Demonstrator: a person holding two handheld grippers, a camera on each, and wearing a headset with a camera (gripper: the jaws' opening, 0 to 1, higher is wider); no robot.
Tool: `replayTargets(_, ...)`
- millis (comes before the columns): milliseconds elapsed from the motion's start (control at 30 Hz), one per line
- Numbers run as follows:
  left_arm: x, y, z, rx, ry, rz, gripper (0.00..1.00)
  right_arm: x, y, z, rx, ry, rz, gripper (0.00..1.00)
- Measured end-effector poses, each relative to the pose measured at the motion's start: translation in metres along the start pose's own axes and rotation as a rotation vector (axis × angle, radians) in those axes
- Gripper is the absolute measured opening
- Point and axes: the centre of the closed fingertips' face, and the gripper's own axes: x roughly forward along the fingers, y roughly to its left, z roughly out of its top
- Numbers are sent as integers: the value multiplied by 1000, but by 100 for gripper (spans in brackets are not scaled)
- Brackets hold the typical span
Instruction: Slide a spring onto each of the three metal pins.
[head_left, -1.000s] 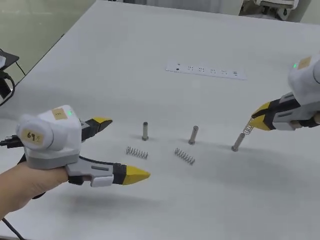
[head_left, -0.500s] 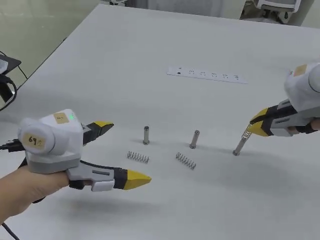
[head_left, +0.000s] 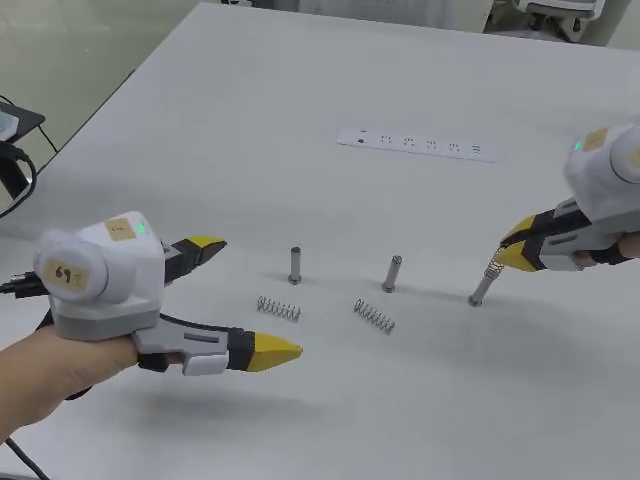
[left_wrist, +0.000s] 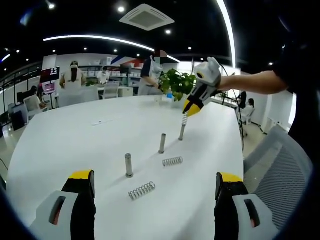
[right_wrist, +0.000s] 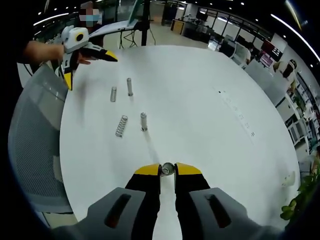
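White office workbench (head_left: 300, 120) holds three pins (head_left: 295, 265), loose springs (head_left: 277, 308), power strip (head_left: 415, 144).

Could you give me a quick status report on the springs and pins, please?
Right hand-held gripper shut on spring, at tip of end pin. Left hand-held gripper open, hovering. Two springs loose beside two bare pins. Path clear.

We log a white table (head_left: 300, 120), a white power strip (head_left: 416, 143) flat on its far side, a black cable (head_left: 12, 170) off its left edge, a green plant (left_wrist: 177, 82) and a grey mesh chair (right_wrist: 37, 145) beside it.
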Motion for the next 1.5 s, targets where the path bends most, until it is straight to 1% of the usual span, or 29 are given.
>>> replayTargets(100, 0, -1, 2, -10, -9, -2, 98, 2, 1, -2, 6, 1, 3, 8)
replayTargets(233, 0, -2, 4, -8, -14, -3, 98, 7, 3, -6, 6, 9, 3, 8)
replayTargets(500, -1, -2, 3, -7, -9, -3, 98, 19, 6, -19, 16, 32, 10, 8)
replayTargets(633, -1, -2, 5, -16, -20, -5, 98, 25, 8, -23, 26, 42, 18, 8)
replayTargets(767, -1, -3, 5, -13, -18, -5, 98, 33, 8, -27, 42, 50, 25, 8)
replayTargets(933, -2, -2, 4, -13, -18, -1, 98, 39, 12, -33, 29, 67, 33, 8)
replayTargets(967, -2, -2, 4, -15, -18, 0, 98, 40, 13, -34, 36, 71, 36, 8)
replayTargets(1033, -2, -1, 3, -16, -18, 3, 98, 39, 13, -32, 44, 55, 36, 8)
replayTargets(1200, -2, -1, 2, -17, -13, 2, 98, 38, 11, -32, 48, 56, 30, 9)
replayTargets(1500, -2, -2, 4, -17, -11, -1, 98, 38, 13, -32, 44, 53, 24, 11)
